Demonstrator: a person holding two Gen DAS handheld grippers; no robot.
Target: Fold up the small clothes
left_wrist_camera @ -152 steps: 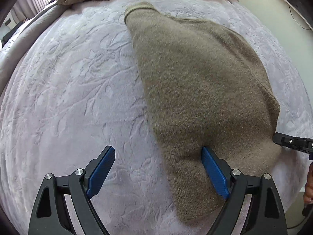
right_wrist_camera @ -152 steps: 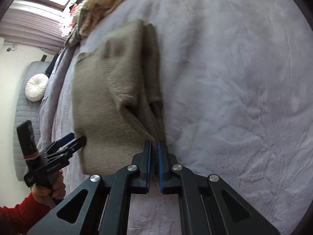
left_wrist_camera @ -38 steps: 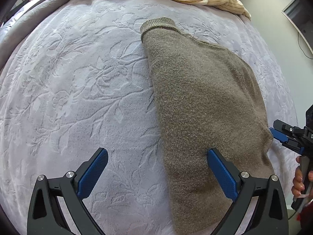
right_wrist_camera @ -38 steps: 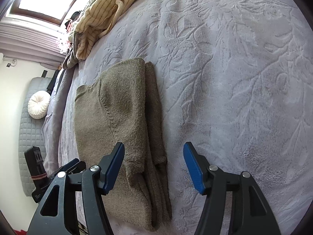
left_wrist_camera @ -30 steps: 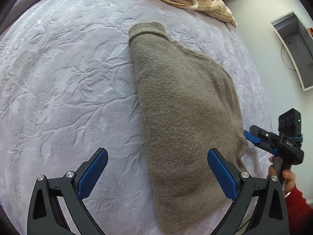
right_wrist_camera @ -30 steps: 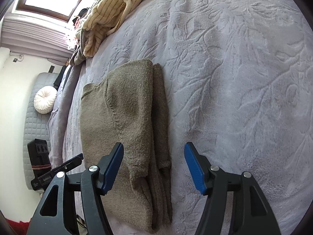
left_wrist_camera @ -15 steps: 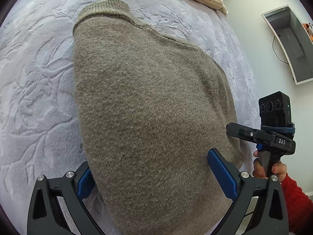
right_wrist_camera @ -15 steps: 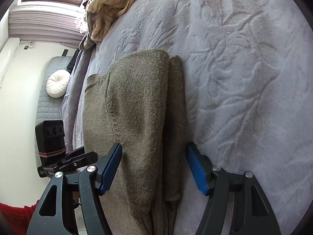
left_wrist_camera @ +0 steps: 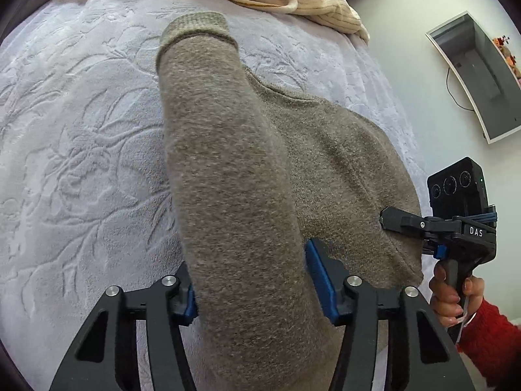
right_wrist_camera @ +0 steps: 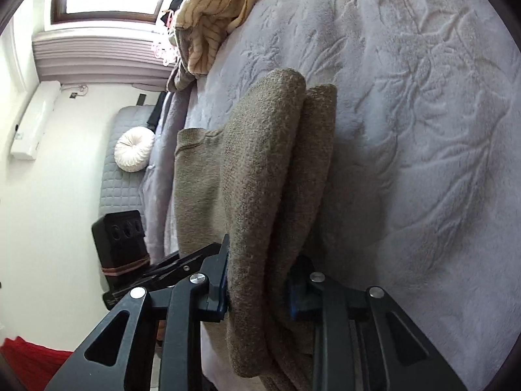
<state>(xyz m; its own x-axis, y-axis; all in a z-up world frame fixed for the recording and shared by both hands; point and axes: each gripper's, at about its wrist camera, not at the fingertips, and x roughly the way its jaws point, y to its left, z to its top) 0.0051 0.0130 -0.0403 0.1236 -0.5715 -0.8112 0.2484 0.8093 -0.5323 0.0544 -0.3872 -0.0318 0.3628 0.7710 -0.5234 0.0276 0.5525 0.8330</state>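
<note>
— What changed just now?

— Both sets of jaws were wide over the flat brown sweater; now they're closing on its near hem, cloth bunched between the pads. A fold looks imminent.

— The poses?

— Left gripper tips steeply down, lower centre; right gripper lower, shallower. The sweater lies mid-frame on the lilac blanket.

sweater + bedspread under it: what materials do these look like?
Sweater: looks like a thick wool or wool-blend knit, matte heathered taupe; fuzzy nap and a ribbed cuff show. Exact fibre cannot be told.
Bedspread: looks like plush fleece or velour, pale lilac-grey, soft sheen; a leaf and branch pattern is embossed into the pile.
</note>
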